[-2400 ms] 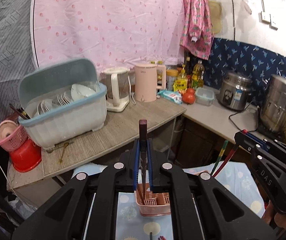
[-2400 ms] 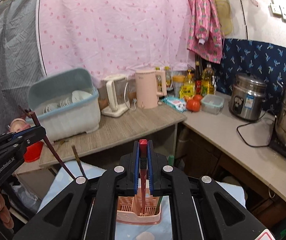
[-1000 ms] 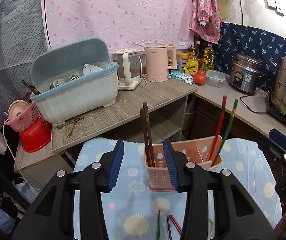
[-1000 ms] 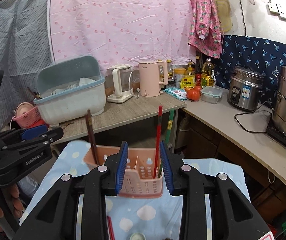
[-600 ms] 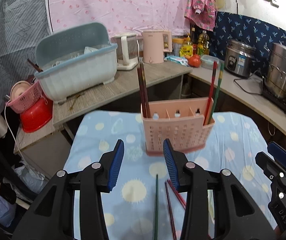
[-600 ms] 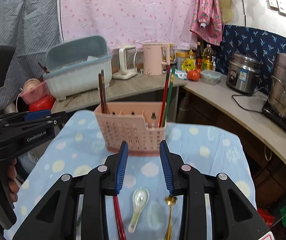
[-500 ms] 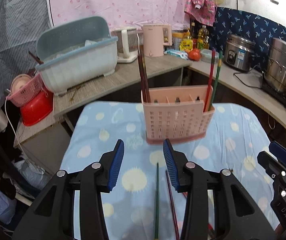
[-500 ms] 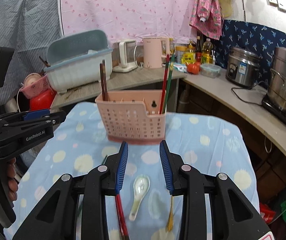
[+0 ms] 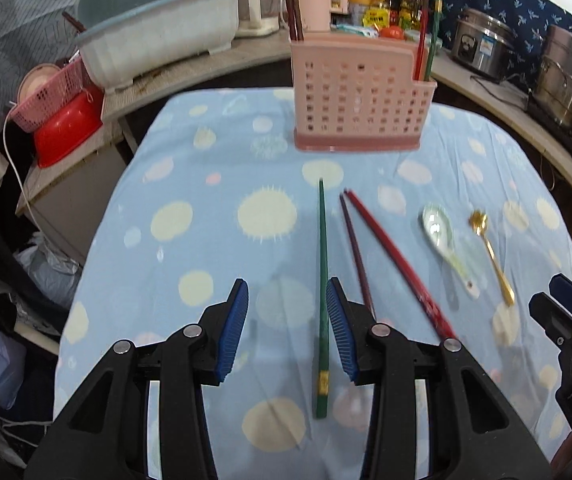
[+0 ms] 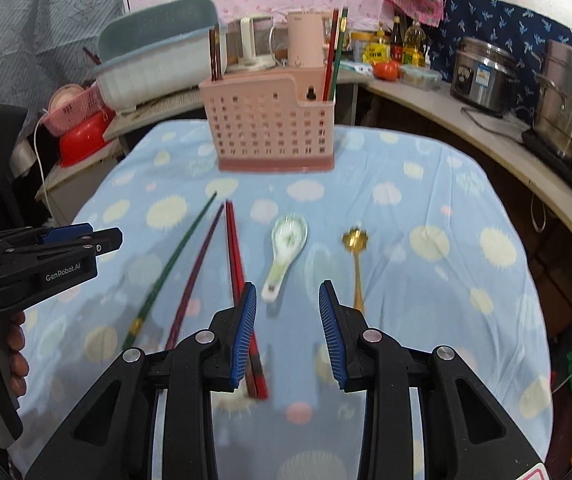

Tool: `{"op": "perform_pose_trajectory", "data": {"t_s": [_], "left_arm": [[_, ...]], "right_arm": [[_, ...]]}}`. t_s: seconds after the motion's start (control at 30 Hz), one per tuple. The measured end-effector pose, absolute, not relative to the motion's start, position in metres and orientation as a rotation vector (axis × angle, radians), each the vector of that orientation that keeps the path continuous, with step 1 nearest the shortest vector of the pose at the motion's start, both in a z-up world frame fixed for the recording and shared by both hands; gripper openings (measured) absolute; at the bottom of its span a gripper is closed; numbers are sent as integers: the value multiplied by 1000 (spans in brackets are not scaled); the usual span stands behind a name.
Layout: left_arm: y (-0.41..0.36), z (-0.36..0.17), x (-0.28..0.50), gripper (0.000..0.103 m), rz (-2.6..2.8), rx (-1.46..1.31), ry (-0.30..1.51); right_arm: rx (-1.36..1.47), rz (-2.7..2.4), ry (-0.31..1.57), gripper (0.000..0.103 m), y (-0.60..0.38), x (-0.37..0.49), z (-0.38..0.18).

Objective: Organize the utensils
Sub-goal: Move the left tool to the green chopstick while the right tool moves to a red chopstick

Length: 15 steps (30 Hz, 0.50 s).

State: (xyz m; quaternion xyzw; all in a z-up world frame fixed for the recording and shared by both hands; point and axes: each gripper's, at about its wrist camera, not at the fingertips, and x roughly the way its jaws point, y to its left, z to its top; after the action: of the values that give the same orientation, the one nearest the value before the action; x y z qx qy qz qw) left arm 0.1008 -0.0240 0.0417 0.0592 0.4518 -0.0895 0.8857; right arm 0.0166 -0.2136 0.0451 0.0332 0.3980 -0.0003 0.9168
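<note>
A pink utensil caddy (image 9: 360, 92) (image 10: 271, 128) stands at the far side of the blue spotted tablecloth (image 9: 205, 208), with dark chopsticks (image 9: 294, 4) at its left end and a red and a green one (image 9: 426, 32) at its right. On the cloth lie a green chopstick (image 9: 322, 276) (image 10: 165, 276), a purple chopstick (image 9: 356, 252) (image 10: 197, 268), a red chopstick (image 9: 398, 260) (image 10: 237, 268), a white ceramic spoon (image 9: 444, 240) (image 10: 286, 248) and a gold spoon (image 9: 490, 252) (image 10: 356, 264). My left gripper (image 9: 288, 320) is open and empty above the green chopstick. My right gripper (image 10: 288, 320) is open and empty near the ceramic spoon's handle.
Behind the table a counter carries a teal dish rack (image 9: 153, 36), kettles (image 10: 306, 40), bottles, a rice cooker (image 9: 482, 48) and a steel pot (image 10: 570, 96). A red basin (image 9: 65, 128) and pink basket sit at the left. The cloth's edges drop off left and right.
Both grippers let go of chopsticks into the caddy, opened and pulled back and down toward the near side of the table. The loose utensils on the cloth have come into view.
</note>
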Motion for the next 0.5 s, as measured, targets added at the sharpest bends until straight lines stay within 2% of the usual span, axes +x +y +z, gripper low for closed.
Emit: {"op": "perform_pose_trajectory", "data": {"t_s": [0.5], "left_arm": [[-24, -4, 76, 39, -190, 123, 1047]], "right_arm": [[58, 8, 927, 31, -200, 5, -8]]}}
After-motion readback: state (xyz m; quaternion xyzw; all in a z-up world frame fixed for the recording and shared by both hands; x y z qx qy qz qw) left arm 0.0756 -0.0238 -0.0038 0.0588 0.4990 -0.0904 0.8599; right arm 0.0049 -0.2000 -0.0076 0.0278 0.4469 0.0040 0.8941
